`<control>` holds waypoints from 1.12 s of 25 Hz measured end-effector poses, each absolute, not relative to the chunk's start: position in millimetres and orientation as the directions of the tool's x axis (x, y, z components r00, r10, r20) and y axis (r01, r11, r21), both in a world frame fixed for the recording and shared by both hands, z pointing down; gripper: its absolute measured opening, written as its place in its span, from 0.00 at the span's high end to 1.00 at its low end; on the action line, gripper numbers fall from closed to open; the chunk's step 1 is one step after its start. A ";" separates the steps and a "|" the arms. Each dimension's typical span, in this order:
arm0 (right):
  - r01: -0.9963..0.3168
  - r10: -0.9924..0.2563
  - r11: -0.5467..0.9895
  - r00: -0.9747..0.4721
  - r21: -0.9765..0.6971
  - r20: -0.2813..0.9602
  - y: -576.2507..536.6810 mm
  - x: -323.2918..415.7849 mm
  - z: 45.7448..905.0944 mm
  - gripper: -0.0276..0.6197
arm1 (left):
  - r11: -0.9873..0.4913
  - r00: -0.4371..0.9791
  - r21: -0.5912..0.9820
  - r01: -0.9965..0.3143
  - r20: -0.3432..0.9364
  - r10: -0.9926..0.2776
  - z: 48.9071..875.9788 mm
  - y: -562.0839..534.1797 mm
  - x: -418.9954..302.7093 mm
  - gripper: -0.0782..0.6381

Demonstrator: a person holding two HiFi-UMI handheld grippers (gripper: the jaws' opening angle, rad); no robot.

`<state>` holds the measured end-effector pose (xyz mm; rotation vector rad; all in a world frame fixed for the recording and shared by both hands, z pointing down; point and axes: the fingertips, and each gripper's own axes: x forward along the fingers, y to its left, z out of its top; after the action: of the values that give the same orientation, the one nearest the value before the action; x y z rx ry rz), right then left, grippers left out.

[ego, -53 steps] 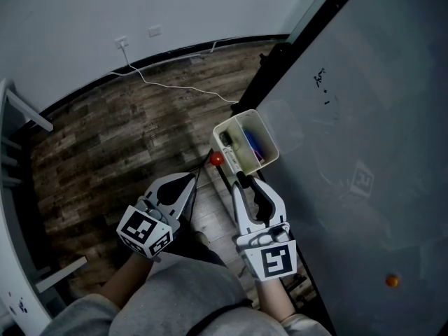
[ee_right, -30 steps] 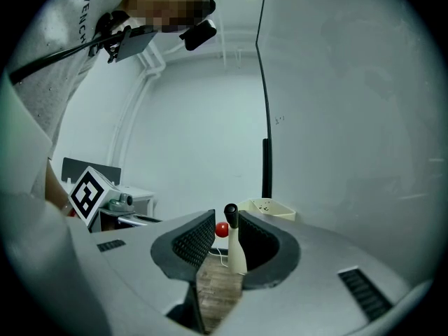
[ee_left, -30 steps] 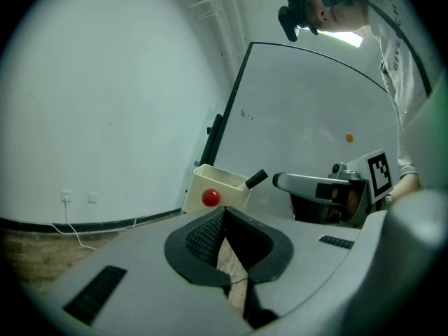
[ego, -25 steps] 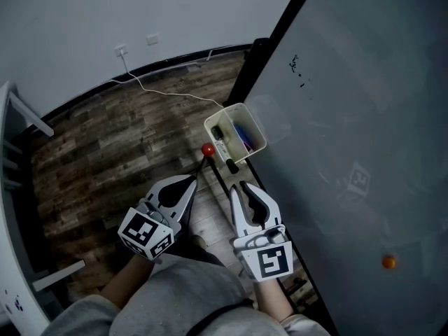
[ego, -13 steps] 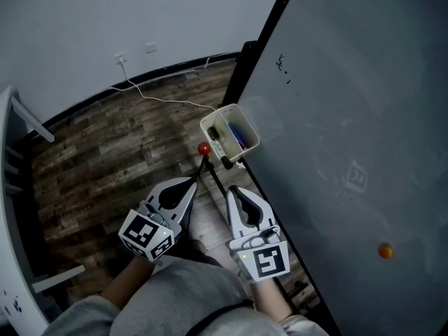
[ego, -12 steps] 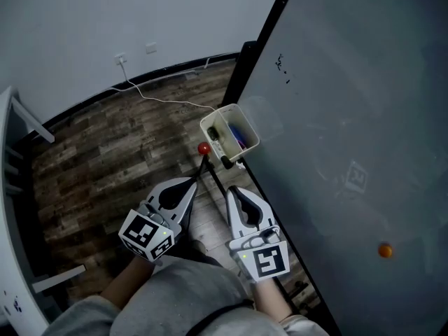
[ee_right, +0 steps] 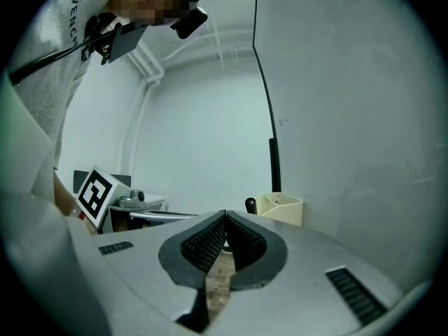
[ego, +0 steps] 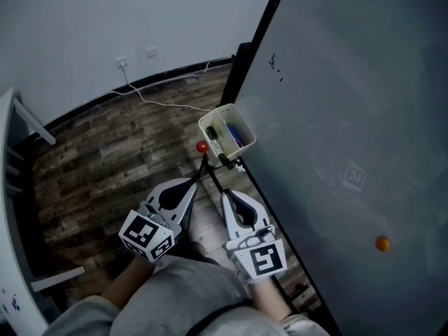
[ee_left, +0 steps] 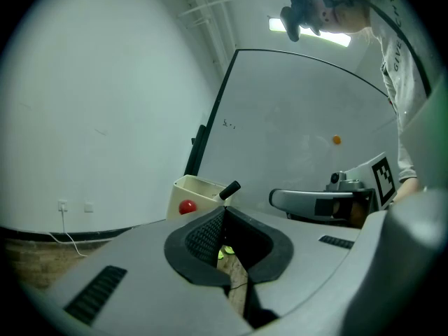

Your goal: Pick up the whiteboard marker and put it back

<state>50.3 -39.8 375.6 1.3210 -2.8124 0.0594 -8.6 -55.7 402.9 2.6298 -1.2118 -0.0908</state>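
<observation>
Cream cup point(ego: 217, 112) holds the marker point(ego: 225, 160); left gripper point(ego: 196, 180), right gripper point(ego: 225, 195) both closed (empty).

The left gripper point(ee_left: 225, 210) has its jaws closed tip to tip, with nothing between them. Just past the tips stands a cream box point(ee_left: 190, 188), a red ball point(ee_left: 187, 206) against its front and a black marker point(ee_left: 230, 190) sticking out at a slant. Behind the box rises a whiteboard point(ee_left: 301, 103) bearing an orange magnet point(ee_left: 337, 140). The right gripper point(ee_left: 276, 198) reaches in from the right, level. A socket point(ee_left: 63, 206) sits low on the wall.
</observation>
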 end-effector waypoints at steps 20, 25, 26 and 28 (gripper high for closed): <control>-0.745 -0.742 0.667 -0.666 -0.023 0.068 -20.9 40.0 387.1 0.93 | -0.627 0.656 0.251 -0.737 0.046 -0.753 407.4 -41.6 -7.4 0.87; -0.737 -0.734 0.676 -0.675 -0.022 0.069 -18.8 37.7 387.4 0.93 | -0.623 0.653 0.251 -0.741 0.051 -0.755 406.6 -39.1 -7.7 0.87; -0.736 -0.733 0.677 -0.677 -0.021 0.068 -18.5 37.3 387.2 0.93 | -0.622 0.652 0.251 -0.741 0.052 -0.756 406.8 -38.7 -7.8 0.87; -0.734 -0.732 0.679 -0.678 -0.018 0.065 -17.9 36.6 386.5 0.93 | -0.622 0.652 0.251 -0.742 0.052 -0.757 407.1 -37.8 -8.1 0.87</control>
<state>36.6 -17.9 386.5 1.2367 -2.8300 0.0663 -8.1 -37.8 407.1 2.6209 -1.2126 -0.0855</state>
